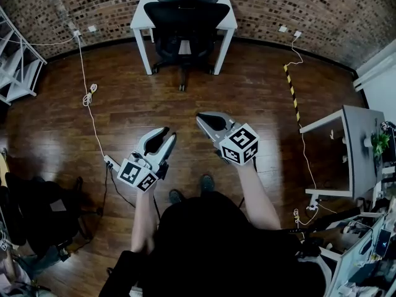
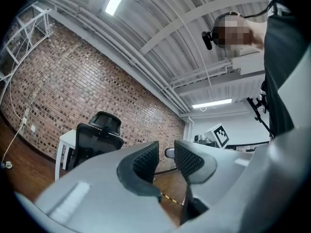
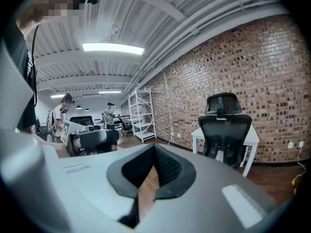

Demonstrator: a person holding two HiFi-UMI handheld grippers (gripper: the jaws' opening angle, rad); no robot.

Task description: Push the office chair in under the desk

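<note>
Dark wooden floor (image 1: 247, 98) fills the head view, bounded at the far side by a brick wall (image 1: 309, 5). Against that wall stands the white desk (image 1: 141, 14). The black office chair (image 1: 185, 23) is at the desk's near side, between its legs, with its backrest facing the person and its wheeled base out on the floor in front of the desk.

The left gripper (image 1: 168, 132) and the right gripper (image 1: 200, 118) are held side by side near the person, both pointing toward the chair and well apart from it. In the left gripper view the jaws are drawn nearly together, leaving only a narrow slit with nothing in it. In the right gripper view the jaw tips are pressed together and hold nothing.

Other features: white shelving (image 1: 15, 67) at the left edge; a pale cable (image 1: 86, 98) running from the wall across the floor; a yellow-and-black strip (image 1: 292, 91) on the floor at right; a second desk (image 1: 356, 147) at the right edge.
</note>
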